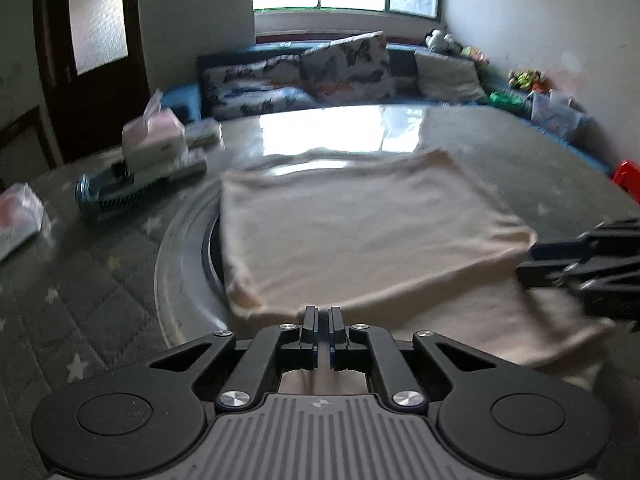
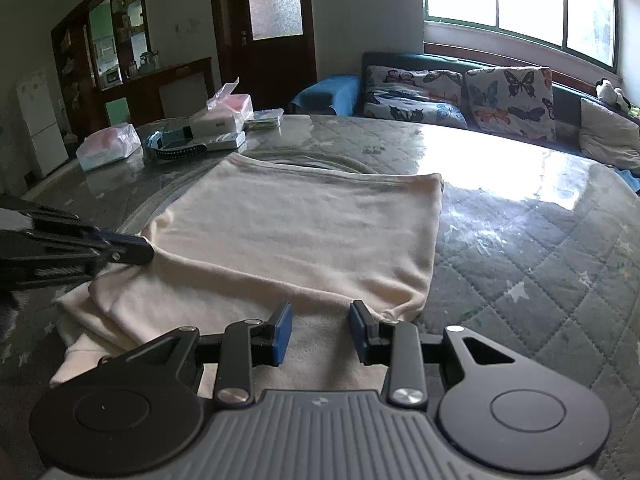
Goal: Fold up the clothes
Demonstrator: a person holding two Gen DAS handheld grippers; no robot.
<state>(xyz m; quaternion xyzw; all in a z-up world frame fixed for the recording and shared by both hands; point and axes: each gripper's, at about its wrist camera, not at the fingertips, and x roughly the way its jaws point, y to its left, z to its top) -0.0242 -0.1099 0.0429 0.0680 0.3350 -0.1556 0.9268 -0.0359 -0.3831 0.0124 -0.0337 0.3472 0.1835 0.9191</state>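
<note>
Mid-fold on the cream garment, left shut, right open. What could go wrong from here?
1. The left gripper is pinched at the cream garment's near edge while the right gripper is open, holding nothing. Lifting now would likely skew the fold.
2. The table has a glossy surface, so the garment could slide when pulled.
3. A tissue pack and other clutter sit at the table's far left; a wide swing might knock them.
</note>
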